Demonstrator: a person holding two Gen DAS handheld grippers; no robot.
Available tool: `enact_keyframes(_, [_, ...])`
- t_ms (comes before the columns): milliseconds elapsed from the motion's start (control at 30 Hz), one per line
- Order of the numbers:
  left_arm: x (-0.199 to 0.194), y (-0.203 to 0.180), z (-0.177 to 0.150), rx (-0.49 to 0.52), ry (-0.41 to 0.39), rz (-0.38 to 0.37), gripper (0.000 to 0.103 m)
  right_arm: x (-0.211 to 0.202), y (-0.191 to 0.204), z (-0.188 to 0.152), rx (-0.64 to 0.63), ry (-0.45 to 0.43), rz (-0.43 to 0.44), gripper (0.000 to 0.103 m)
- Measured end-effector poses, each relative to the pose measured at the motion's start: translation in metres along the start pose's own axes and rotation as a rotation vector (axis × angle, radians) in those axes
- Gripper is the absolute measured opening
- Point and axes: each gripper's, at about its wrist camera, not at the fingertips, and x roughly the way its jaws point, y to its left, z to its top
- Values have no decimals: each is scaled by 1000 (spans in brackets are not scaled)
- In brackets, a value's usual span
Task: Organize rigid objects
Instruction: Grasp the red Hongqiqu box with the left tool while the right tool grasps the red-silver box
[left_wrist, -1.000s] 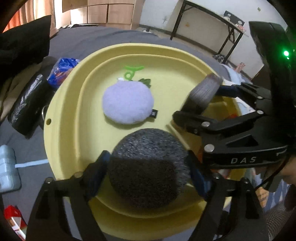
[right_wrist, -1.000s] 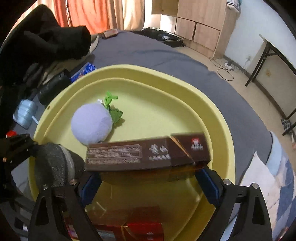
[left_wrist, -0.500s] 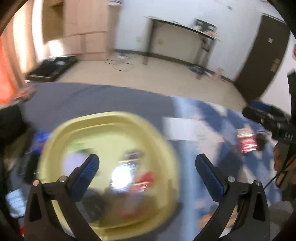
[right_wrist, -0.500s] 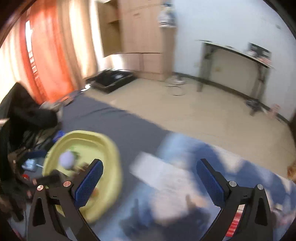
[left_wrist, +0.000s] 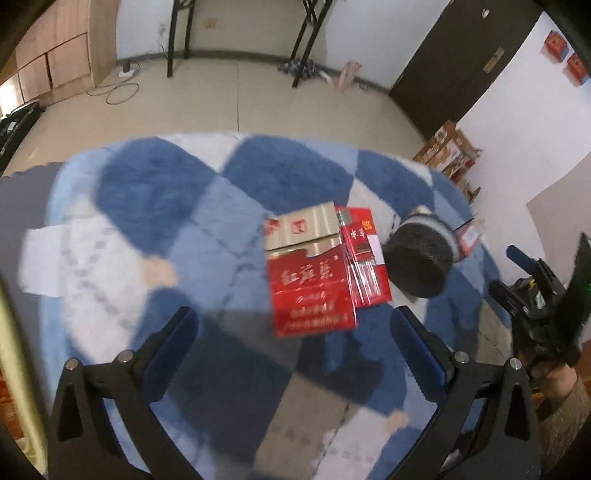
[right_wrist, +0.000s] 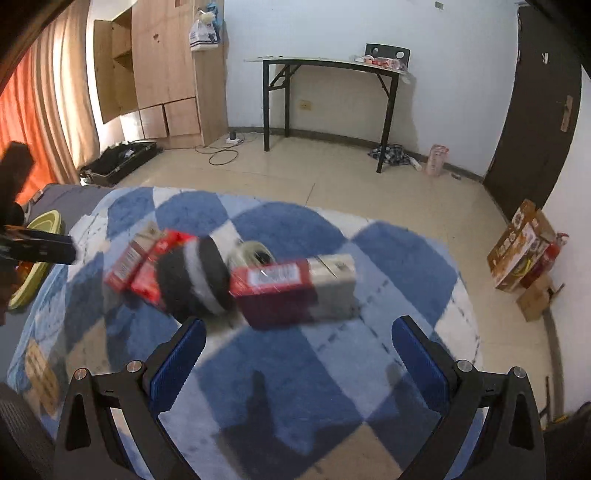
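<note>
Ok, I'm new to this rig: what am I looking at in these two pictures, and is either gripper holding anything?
Each picture comes from a camera mounted on a hand-held gripper, looking forward along its two blue-padded fingers. A person carries one gripper in each hand. The left gripper and the right gripper both stand open and empty. Both views look down on a blue checked blanket. On it lie a large red and gold box, a thinner red box beside it, and a dark round pad. The right view shows another red box nearer. A yellow tray sits at its left edge.
</note>
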Motion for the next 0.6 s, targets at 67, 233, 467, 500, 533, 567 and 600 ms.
enact_keyframes(67, [21, 5, 4, -34, 10, 6, 103, 6, -4, -3, -27, -10, 23, 103])
enact_keyframes(233, [47, 9, 12, -66, 34, 5, 103, 21, -19, -7, -34, -26, 70, 103])
enact_keyframes(467, [57, 0, 22, -59, 13, 17, 103, 59, -36, 0, -20, -32, 31, 103])
enact_keyframes(500, [57, -1, 23, -65, 9, 18, 103, 63, -38, 2, -6, -30, 25, 103])
enact_keyframes(533, [57, -1, 22, -69, 1, 21, 103, 68, -41, 3, 9, -26, 26, 103])
enact_keyframes(567, [57, -3, 22, -68, -7, 23, 99, 73, -43, 4, 20, -19, 29, 103])
enact_keyframes(600, [54, -1, 20, -68, -14, 21, 91, 78, -45, 5, 24, -16, 39, 101])
